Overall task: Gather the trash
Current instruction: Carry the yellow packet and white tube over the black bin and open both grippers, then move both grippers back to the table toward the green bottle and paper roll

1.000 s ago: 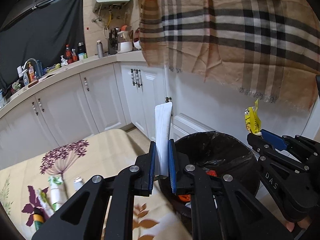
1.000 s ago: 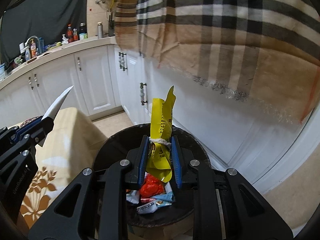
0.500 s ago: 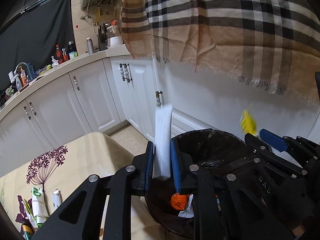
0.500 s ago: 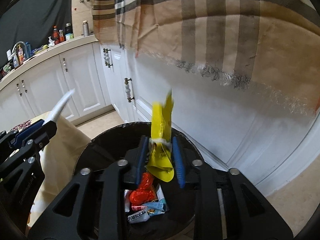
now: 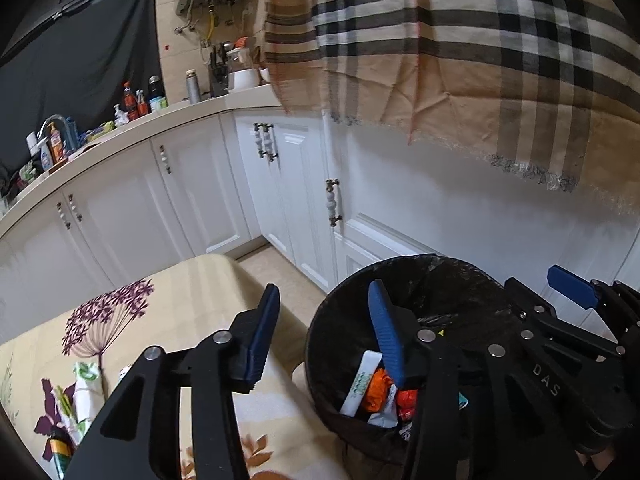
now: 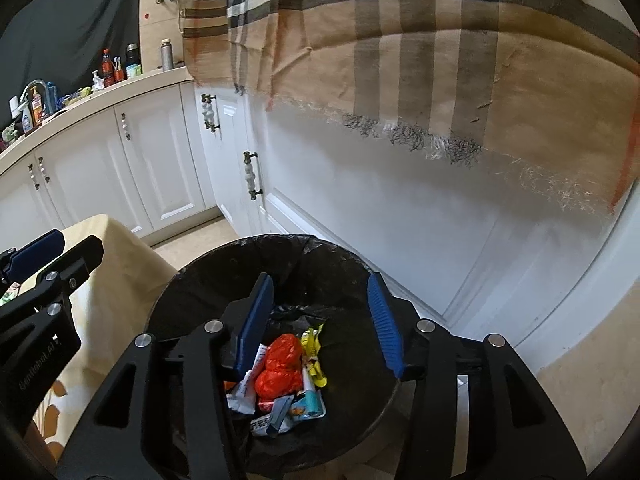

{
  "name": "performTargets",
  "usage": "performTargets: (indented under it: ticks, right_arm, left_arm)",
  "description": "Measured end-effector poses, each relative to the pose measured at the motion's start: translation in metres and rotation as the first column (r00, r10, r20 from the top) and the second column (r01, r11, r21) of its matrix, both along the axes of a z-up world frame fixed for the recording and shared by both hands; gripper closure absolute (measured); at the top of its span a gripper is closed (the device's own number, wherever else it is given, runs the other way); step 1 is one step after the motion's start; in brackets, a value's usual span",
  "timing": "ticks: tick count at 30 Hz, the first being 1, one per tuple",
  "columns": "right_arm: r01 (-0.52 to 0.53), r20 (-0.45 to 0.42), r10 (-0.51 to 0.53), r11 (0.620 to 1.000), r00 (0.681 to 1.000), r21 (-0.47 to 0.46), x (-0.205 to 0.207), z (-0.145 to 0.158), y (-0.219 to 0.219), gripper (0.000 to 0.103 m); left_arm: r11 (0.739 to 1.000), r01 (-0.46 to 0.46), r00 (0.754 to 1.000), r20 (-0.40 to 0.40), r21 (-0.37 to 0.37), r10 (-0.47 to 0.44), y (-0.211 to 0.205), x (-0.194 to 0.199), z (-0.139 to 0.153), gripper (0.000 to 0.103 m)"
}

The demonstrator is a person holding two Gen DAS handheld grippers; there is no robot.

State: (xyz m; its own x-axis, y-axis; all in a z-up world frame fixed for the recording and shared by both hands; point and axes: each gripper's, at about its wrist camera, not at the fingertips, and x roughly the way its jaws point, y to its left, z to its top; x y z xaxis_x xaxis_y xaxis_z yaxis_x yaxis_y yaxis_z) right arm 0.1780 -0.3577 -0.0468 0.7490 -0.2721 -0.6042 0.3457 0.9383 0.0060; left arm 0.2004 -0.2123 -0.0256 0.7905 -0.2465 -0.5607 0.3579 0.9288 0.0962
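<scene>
A round bin lined with a black bag [image 5: 440, 276] [image 6: 192, 280] stands on the floor by the table. Inside lie a white wrapper [image 5: 360, 384], an orange-red wrapper [image 6: 280, 368], a yellow wrapper [image 6: 314, 346] and other scraps. My left gripper [image 5: 324, 328] hangs over the bin's near left rim, jaws opening, nothing between them. My right gripper [image 6: 320, 316] hovers over the bin's middle, jaws also opening and empty. Each gripper shows in the other's view: the right gripper [image 5: 568, 292] at right, the left gripper [image 6: 36, 256] at left.
A table with a cream floral cloth [image 5: 160, 292] sits left of the bin, with more wrappers and tubes [image 5: 80, 396] on it. White cabinets [image 5: 200, 184] run behind, a cluttered counter [image 5: 120, 120] above. A plaid cloth [image 5: 460, 52] hangs overhead.
Both grippers opened. The white wrapper left my left gripper and the yellow wrapper left my right gripper; both now lie in the bin. The right hand sank slightly.
</scene>
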Motion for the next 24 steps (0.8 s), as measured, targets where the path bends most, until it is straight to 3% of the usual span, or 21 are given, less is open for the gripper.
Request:
performTargets:
  ticks: [12,18,24]
  right_arm:
    - [-0.134,0.016,0.133,0.99,0.991,0.036,-0.018,0.019,0.061,0.054]
    - [-0.239,0.008,0.239,0.97,0.971,0.045,-0.02,0.021,0.108,0.054]
    - [-0.334,-0.011,0.335,0.942,0.942,0.039,-0.02,0.02,0.155,0.054]
  left_arm:
    - [0.992,-0.123,0.992,-0.012,-0.003,0.123,0.078,-0.033,0.009,0.047]
    - [0.972,-0.236,0.971,-0.032,0.013,0.236,0.135,-0.047,0.005,0.046]
    - [0.937,-0.35,0.935,-0.062,0.011,0.35,0.189,-0.058,0.0,0.046]
